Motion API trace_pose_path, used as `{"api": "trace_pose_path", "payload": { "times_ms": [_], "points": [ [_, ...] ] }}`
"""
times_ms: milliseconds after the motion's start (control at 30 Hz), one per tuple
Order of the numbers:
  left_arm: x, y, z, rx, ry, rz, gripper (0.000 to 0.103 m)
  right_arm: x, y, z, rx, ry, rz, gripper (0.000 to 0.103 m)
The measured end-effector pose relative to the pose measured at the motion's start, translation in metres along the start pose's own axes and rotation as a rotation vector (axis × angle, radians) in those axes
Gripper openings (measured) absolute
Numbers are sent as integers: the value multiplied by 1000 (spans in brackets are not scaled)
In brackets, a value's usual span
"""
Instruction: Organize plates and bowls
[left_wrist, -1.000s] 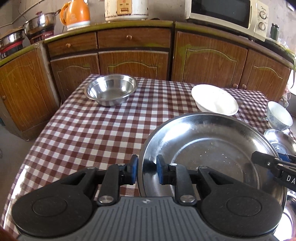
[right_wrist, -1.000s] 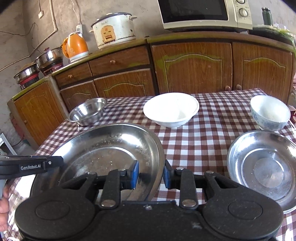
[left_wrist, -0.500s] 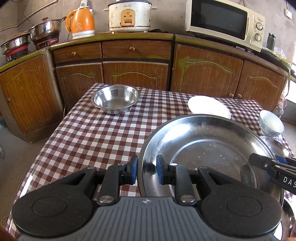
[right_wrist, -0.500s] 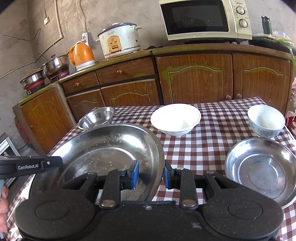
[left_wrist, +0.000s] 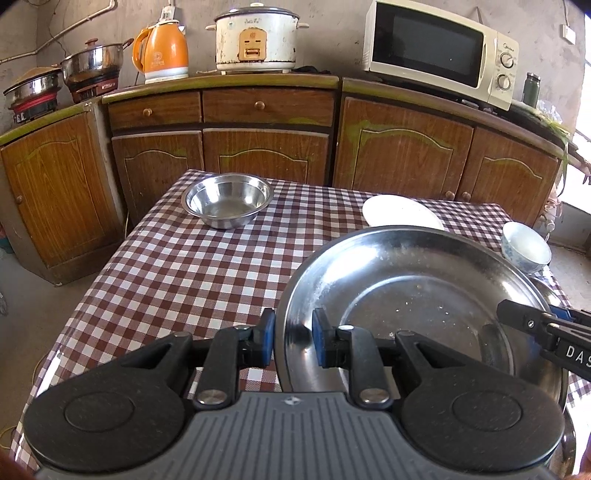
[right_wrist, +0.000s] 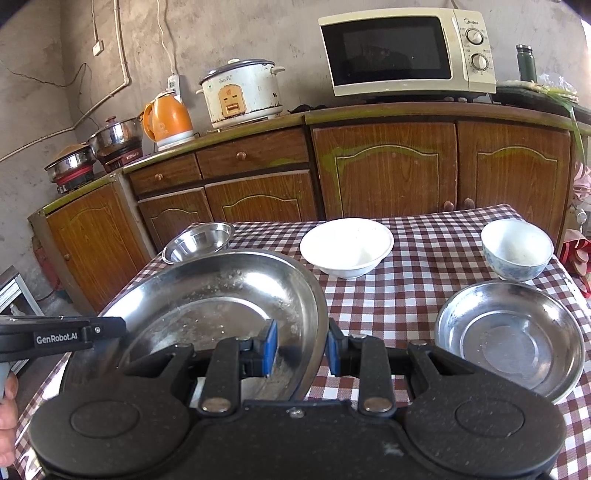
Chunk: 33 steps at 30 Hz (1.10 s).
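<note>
Left wrist view – left gripper (left_wrist: 293, 334) and right gripper (right_wrist: 301, 347) each pinch the steel pan's (left_wrist: 424, 295) rim – fingers nearly closed

I see a polished steel platter (left_wrist: 424, 295), speckled with residue, above a glossy checked tablecloth (left_wrist: 177, 273). The small steel bowl (left_wrist: 229, 199) shines; the white bowl (right_wrist: 347, 245) looks glazed ceramic. My grippers' fingers (right_wrist: 267, 347) are matt black plastic with blue pads.

Wooden cabinets (left_wrist: 266, 147) (green-edged), grey wall (right_wrist: 258, 29).
</note>
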<state>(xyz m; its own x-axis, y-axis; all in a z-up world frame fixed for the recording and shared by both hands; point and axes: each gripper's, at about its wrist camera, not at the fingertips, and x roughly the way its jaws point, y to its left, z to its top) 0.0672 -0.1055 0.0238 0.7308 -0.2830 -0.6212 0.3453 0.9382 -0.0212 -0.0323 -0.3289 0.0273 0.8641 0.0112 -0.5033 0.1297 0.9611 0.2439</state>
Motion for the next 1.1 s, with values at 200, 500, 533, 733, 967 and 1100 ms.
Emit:
{"api": "trace_pose_path", "payload": {
  "times_ms": [200,500,533,733,967,1100],
  "points": [
    [-8,-3,-3,2,-11,-10,23,-13,-1,-1,4,-17,-2,35],
    [-18,-8,-7,12,-20,-22,23,-31,-4,-2,7,-40,-9,35],
    [-19,-9,-7,13,-20,-23,23,-32,-4,-2,6,-41,-10,35],
    [-23,-10,-8,16,-24,-30,23,-41,-7,-4,9,-49,-14,35],
    [-26,-15,-13,27,-24,-42,23,-49,-9,-5,5,-62,-24,35],
    [-27,-17,-14,28,-22,-48,23,-52,-10,-5,7,-64,-30,35]
  ]
}}
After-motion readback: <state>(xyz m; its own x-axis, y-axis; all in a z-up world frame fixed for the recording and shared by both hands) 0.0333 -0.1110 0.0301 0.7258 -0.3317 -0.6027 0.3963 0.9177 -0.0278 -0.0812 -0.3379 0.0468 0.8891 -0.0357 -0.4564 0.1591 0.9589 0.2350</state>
